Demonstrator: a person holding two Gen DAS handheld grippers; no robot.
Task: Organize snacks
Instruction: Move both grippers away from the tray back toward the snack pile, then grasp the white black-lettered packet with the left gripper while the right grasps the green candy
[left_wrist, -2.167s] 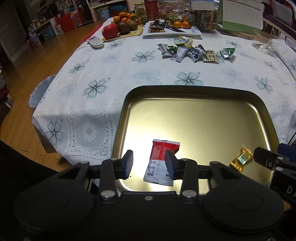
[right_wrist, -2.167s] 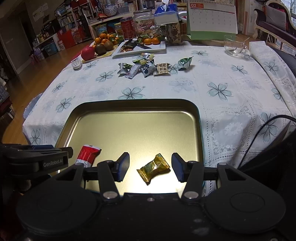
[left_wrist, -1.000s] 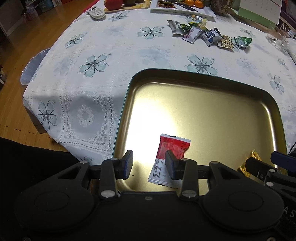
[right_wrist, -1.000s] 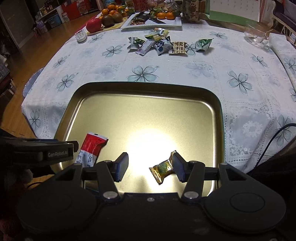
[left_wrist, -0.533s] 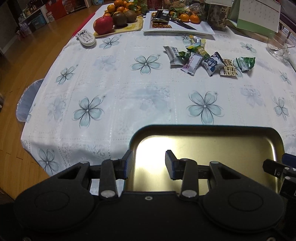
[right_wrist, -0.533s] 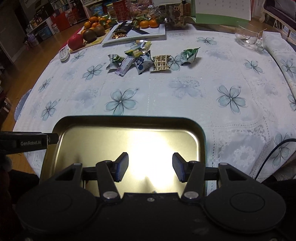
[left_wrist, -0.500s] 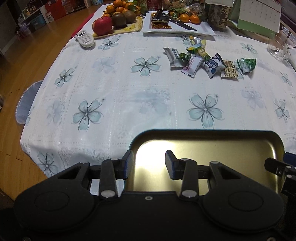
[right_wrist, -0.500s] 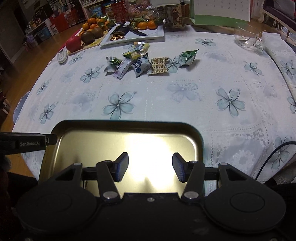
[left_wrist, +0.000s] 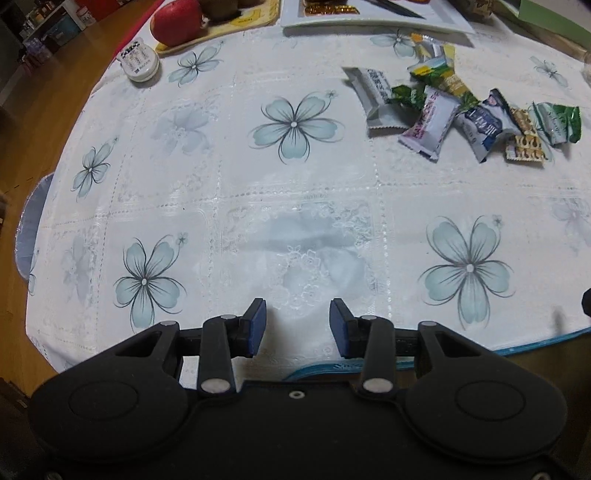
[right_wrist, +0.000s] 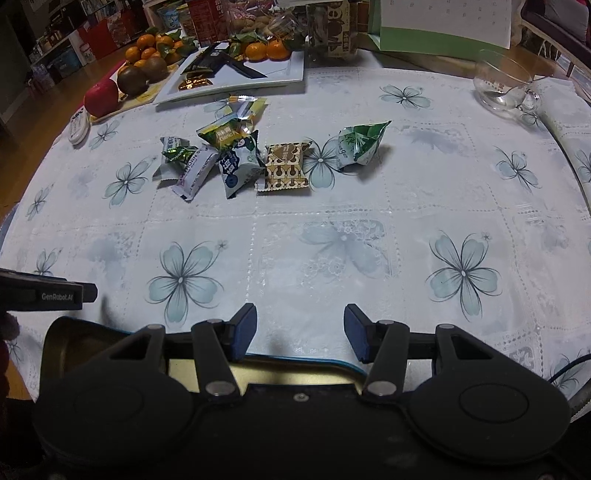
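Both our claws have moved off the tray (right_wrist: 85, 332) toward the snack pile (right_wrist: 236, 155) across the bench (right_wrist: 332, 251); left claw (left_wrist: 297, 325) and right claw (right_wrist: 299, 332) gape, empty.

Eight wrapped snacks (right_wrist: 284, 166), one tray (right_wrist: 92, 332), one apple (right_wrist: 101, 98), one glass cup (right_wrist: 504, 83), two grippers (right_wrist: 298, 332)

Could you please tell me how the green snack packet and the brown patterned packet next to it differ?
The green snack packet is puffed and crumpled with pointed corners; the brown patterned packet lies flat and square. The green one sits apart at the right end of the row, while the brown one touches the blue-and-white packet. Both rest on the floral tablecloth, ungripped.
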